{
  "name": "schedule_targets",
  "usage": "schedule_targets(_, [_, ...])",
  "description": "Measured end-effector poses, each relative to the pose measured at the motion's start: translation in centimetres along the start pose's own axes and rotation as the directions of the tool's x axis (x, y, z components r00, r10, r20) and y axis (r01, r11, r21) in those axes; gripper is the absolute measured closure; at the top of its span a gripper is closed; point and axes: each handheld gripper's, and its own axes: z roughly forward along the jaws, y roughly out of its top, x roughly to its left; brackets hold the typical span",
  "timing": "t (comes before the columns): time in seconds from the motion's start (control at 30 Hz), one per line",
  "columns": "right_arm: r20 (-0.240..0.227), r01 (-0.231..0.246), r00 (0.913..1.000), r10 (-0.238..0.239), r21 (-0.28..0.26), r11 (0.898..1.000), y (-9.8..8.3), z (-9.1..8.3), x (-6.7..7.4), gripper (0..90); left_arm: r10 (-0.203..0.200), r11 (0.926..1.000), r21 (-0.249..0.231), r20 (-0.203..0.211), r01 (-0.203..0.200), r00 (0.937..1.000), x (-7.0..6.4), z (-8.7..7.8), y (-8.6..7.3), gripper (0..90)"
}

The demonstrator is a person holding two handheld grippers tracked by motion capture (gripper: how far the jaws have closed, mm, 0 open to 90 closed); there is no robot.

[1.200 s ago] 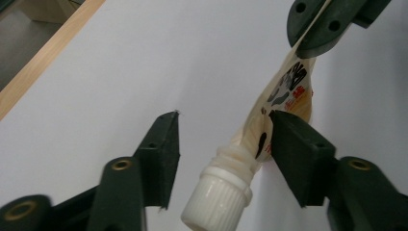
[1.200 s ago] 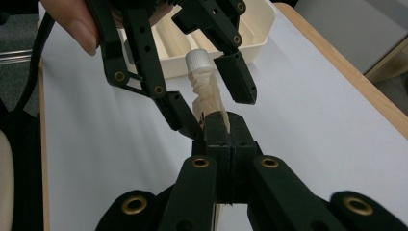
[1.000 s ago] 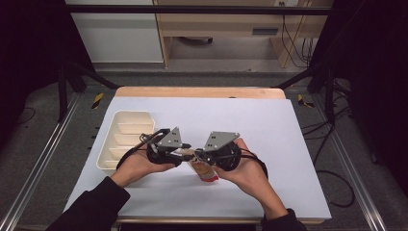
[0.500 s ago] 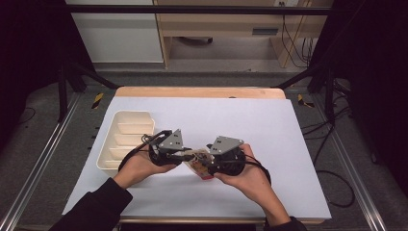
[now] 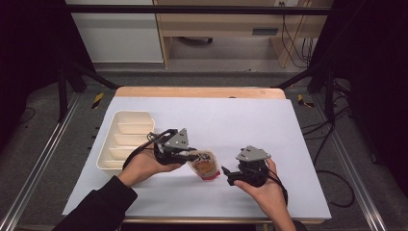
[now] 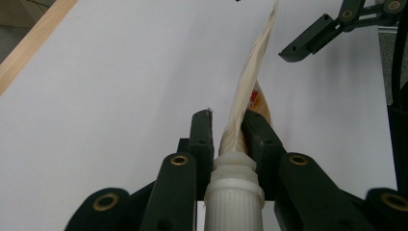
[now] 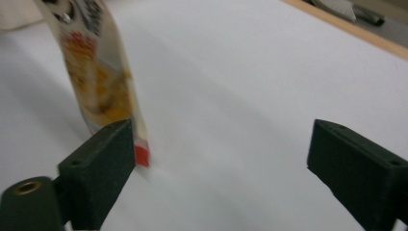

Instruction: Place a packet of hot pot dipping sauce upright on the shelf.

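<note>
Pouch, the single one, hangs over the table near its front, pinched just below its white spout by the left claw, its long axis running from that claw toward the right. The right claw is spread and empty just beside the pouch's bottom edge, seemingly apart. Farther left lies one tray.

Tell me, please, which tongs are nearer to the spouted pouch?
Left. The left tongs grip the spouted pouch just below its cap; the right tongs are open, just beside its bottom edge.
</note>
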Motion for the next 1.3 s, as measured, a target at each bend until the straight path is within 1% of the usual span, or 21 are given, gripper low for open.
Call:
schedule_targets(0.03, [0.004,-0.014,0.9999,0.014,0.009,1.0,-0.4,-0.1,-0.3,7.7,0.001,1.0,0.001,0.003,-0.001,1.0,0.0,0.0,0.1,75.4])
schedule_targets(0.17, [0.04,-0.05,0.998,0.049,0.011,0.999,-1.9,-0.3,-1.3,5.8,-0.013,0.9999,-0.001,0.012,0.013,0.9998,0.1,0.1,0.1,75.5])
schedule_targets(0.2, [0.065,-0.077,0.995,0.076,0.015,0.997,-2.1,-0.3,-1.7,6.0,-0.014,0.9999,0.0,0.013,0.014,0.9998,0.1,0.1,0.2,75.4])
schedule_targets(0.23, [0.065,-0.077,0.995,0.076,0.015,0.997,-2.1,-0.3,-1.7,6.0,-0.014,0.9999,0.002,0.013,0.014,0.9998,0.1,0.1,0.2,75.4])
schedule_targets(0.27, [0.083,-0.097,0.9919,0.096,0.018,0.995,-2.2,-0.3,-2.1,6.1,-0.005,0.9999,0.013,0.014,0.005,0.9999,0.2,0.1,0.3,75.5])
schedule_targets(0.33, [0.088,-0.106,0.9908,0.103,0.022,0.994,-2.3,-0.3,-2.2,6.4,-0.002,0.9998,0.019,0.015,0.001,0.9999,0.2,0.2,0.5,75.5])
schedule_targets(0.4, [0.098,-0.133,0.9869,0.128,0.044,0.99,-2.6,-0.3,-2.6,6.9,-0.001,0.9998,0.022,0.018,0.0,0.9998,0.1,0.3,0.7,75.6])
schedule_targets(0.43, [0.101,-0.135,0.9865,0.129,0.051,0.989,-2.7,-0.4,-2.7,7.1,0.006,0.9995,0.029,0.021,-0.007,0.9998,0.2,0.4,0.9,75.6])
schedule_targets(0.47, [0.108,-0.15,0.9837,0.143,0.059,0.987,-2.8,-0.4,-2.8,7.4,0.004,0.9996,0.029,0.021,-0.004,0.9998,0.1,0.5,1.0,75.6])
schedule_targets(0.5, [0.11,-0.159,0.9822,0.152,0.059,0.985,-2.8,-0.4,-2.9,7.5,0.012,0.9992,0.037,0.023,-0.013,0.9997,0.2,0.5,1.2,75.6])
schedule_targets(0.53, [0.114,-0.158,0.9821,0.15,0.06,0.986,-2.9,-0.4,-3.1,7.5,0.007,0.9994,0.034,0.026,-0.008,0.9996,0.3,0.6,1.3,75.6])
schedule_targets(0.67, [0.12,-0.167,0.9801,0.158,0.07,0.983,-3.0,-0.4,-3.2,7.6,0.013,0.9988,0.046,0.042,-0.015,0.999,0.5,1.0,2.1,75.7])
schedule_targets(0.8, [0.122,-0.164,0.9805,0.154,0.081,0.983,-3.0,-0.4,-3.2,7.5,0.03,0.9966,0.075,0.058,-0.035,0.9978,0.6,1.5,3.0,75.8])
schedule_targets(0.9, [0.121,-0.164,0.9807,0.154,0.078,0.983,-3.0,-0.5,-3.3,7.3,0.043,0.9947,0.09,0.078,-0.05,0.9961,0.6,1.8,3.7,75.8])
schedule_targets(1.0, [0.123,-0.162,0.9807,0.152,0.071,0.984,-3.0,-0.5,-3.4,7.2,0.049,0.9933,0.1,0.084,-0.057,0.9952,0.6,2.1,4.2,75.8])
schedule_targets(1.07, [0.127,-0.161,0.9804,0.151,0.077,0.984,-3.1,-0.5,-3.5,7.3,0.071,0.9885,0.127,0.094,-0.083,0.993,0.6,2.3,4.7,75.9])
schedule_targets(1.1, [0.127,-0.158,0.9808,0.148,0.08,0.984,-3.1,-0.5,-3.5,7.3,0.07,0.988,0.131,0.097,-0.082,0.9929,0.6,2.4,4.9,75.9])
schedule_targets(1.17, [0.13,-0.16,0.9802,0.149,0.078,0.984,-3.1,-0.6,-3.6,7.2,0.086,0.9831,0.153,0.102,-0.101,0.991,0.4,2.6,5.5,75.9])
schedule_targets(1.3, [0.134,-0.164,0.9791,0.153,0.076,0.983,-3.2,-0.7,-3.8,7.2,0.113,0.9744,0.182,0.111,-0.132,0.9874,0.2,2.8,6.3,75.9])
